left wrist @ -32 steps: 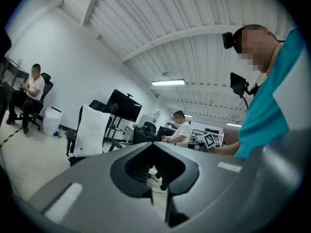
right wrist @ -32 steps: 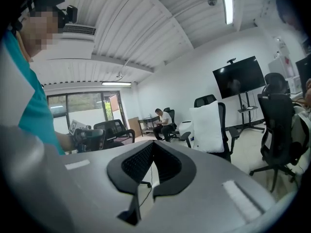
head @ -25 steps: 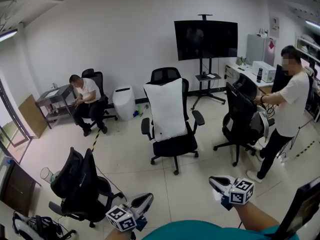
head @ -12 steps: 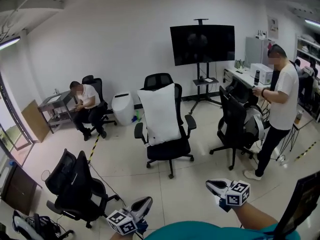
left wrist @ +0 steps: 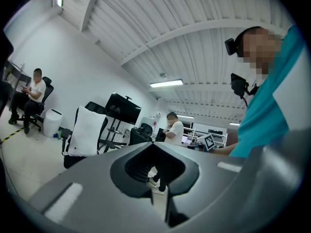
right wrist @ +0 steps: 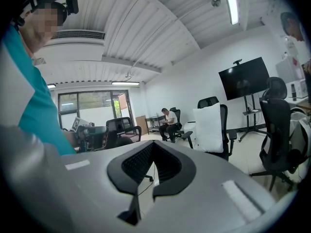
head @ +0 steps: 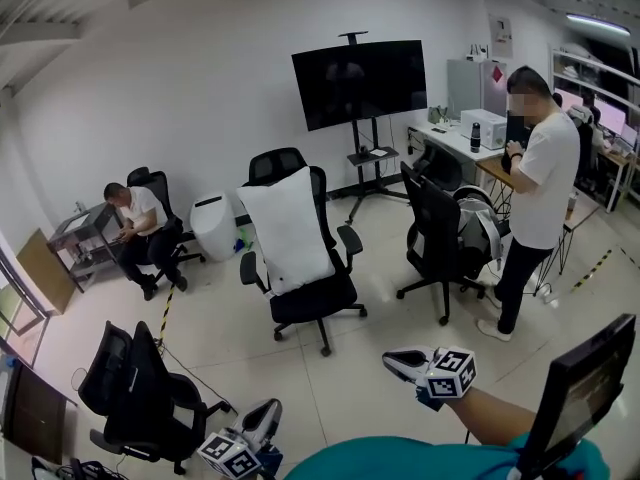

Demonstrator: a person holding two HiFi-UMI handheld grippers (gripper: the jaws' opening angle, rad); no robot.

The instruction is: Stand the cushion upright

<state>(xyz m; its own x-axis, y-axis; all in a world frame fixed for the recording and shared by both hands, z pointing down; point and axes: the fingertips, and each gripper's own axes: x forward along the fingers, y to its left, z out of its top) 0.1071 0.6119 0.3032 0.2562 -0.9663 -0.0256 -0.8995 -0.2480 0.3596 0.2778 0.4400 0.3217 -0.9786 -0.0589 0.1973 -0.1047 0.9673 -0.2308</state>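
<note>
White cushion upright on office chair seat (leaning against backrest).

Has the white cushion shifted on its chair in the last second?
No. The white cushion leans against the backrest of the same black chair, below-left of the TV as before; the whole view shifted together.

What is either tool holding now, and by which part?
Nothing. The left tool and right tool are both shut and empty; the cushion rests on the office chair, apart from both.
</note>
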